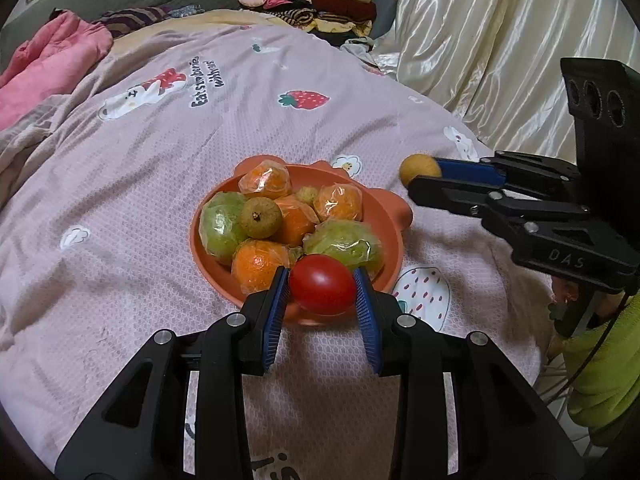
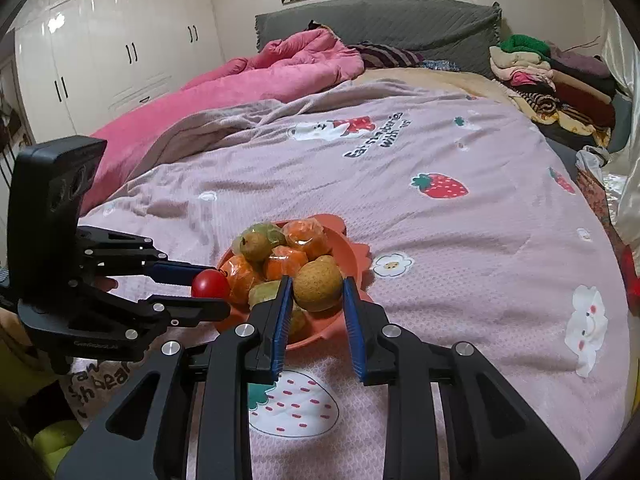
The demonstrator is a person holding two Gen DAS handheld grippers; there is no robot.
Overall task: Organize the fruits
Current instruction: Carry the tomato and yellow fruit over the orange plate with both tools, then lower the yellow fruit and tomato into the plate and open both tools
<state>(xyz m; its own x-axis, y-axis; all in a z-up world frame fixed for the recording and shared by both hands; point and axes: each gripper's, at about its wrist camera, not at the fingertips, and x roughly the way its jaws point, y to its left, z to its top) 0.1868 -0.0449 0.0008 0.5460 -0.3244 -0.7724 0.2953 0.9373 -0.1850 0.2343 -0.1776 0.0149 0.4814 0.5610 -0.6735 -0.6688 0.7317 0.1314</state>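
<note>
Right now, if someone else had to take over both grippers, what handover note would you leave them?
Left gripper: shut on a red tomato, held at the near rim of the orange bowl.
Right gripper: shut on a small yellow-brown round fruit, held at the bowl's near-right side.
Bowl: sits on the pink strawberry-print bedspread, already piled with plastic-wrapped oranges, two wrapped green fruits and small brownish fruits.
Done: most fruit appears gathered in the bowl.
Left: the two held pieces are not yet set down, and no other loose fruit shows on the bedspread.
</note>
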